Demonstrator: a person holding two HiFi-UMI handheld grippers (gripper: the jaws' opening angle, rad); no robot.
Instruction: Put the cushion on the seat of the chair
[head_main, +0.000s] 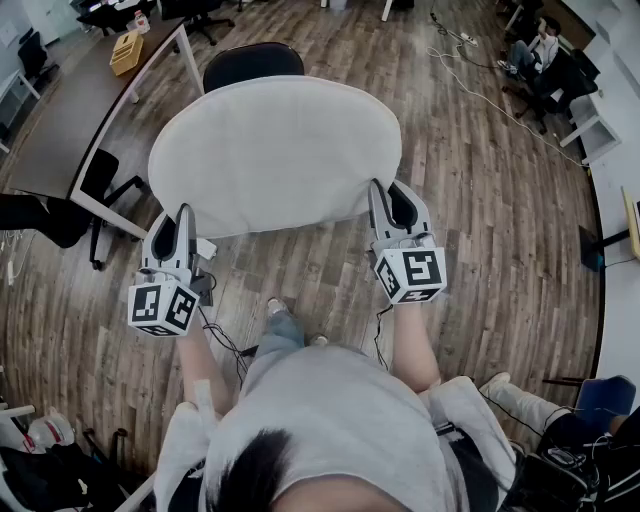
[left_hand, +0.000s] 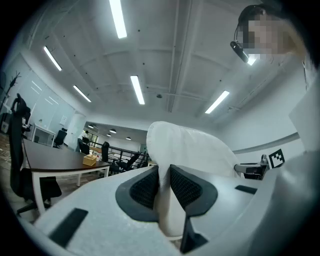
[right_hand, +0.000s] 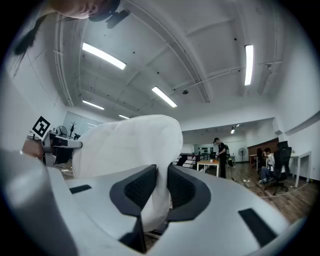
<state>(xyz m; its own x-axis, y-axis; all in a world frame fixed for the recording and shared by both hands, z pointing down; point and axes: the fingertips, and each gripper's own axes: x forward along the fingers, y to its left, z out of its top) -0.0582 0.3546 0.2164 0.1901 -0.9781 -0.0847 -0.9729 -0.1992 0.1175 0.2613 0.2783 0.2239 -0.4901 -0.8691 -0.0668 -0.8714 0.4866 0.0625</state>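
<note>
A large pale grey cushion (head_main: 275, 150) hangs flat in the air above the wooden floor, held by its near edge at both corners. My left gripper (head_main: 183, 218) is shut on the cushion's near left corner, and the fabric (left_hand: 167, 200) is pinched between its black pads. At the near right corner my right gripper (head_main: 392, 200) is shut on the cushion (right_hand: 130, 150) too. The black chair (head_main: 253, 63) stands just beyond the cushion; only the top of its back shows, and its seat is hidden under the cushion.
A long dark table (head_main: 75, 115) with a yellow box (head_main: 126, 52) runs along the left, with black chairs (head_main: 105, 175) beside it. A person (head_main: 540, 45) sits at the far right by white furniture (head_main: 590, 125). Cables (head_main: 470, 65) trail on the floor.
</note>
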